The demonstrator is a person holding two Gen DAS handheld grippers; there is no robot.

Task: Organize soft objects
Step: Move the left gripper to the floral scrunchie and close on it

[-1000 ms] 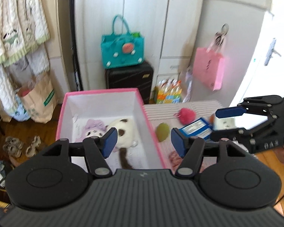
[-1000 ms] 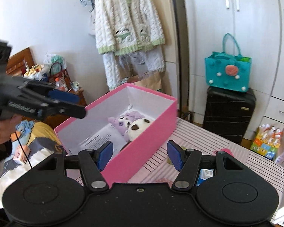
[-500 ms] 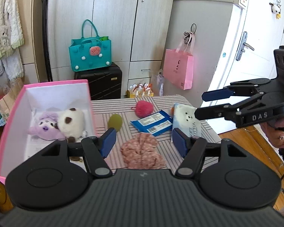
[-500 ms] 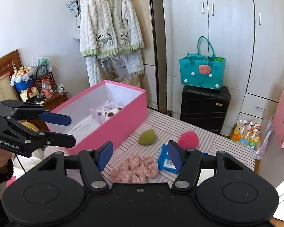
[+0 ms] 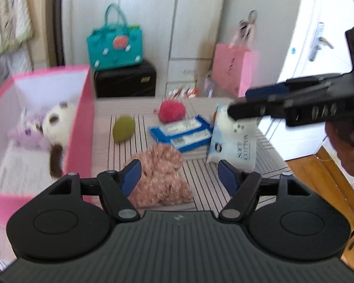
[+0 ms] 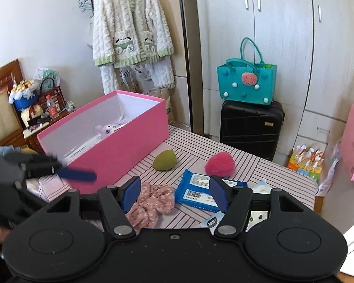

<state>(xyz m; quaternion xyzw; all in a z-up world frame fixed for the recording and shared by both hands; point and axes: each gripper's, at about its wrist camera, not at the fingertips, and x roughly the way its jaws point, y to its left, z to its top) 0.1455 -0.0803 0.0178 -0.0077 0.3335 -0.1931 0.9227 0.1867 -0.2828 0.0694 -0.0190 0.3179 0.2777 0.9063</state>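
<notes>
**Soft things on the striped table, both tongs coming in empty**

Soft objects lie loose on the striped table (image 6: pixel 259 165), right of the pink box (image 6: pixel 120 141): a pink crumpled cloth (image 5: pixel 160 176) nearest, a green sponge (image 5: pixel 123 129) and red pompom (image 5: pixel 171 111) farther off, blue wipes (image 5: pixel 181 133) between.

The left gripper (image 5: pixel 179 176) is opening its jaws, with the cloth low between them but untouched. The right gripper (image 6: pixel 172 193) stands apart, holding nothing.

My guess is the cloth goes next. Best to sink low, bite the bulk of the folds rather than a stray edge, and lift clear of the box wall.

Only the left view shows the two plush toys (image 5: pixel 47 127) fully and the white tissue pack (image 5: pixel 233 141); the right view alone shows the box's outer side.
</notes>
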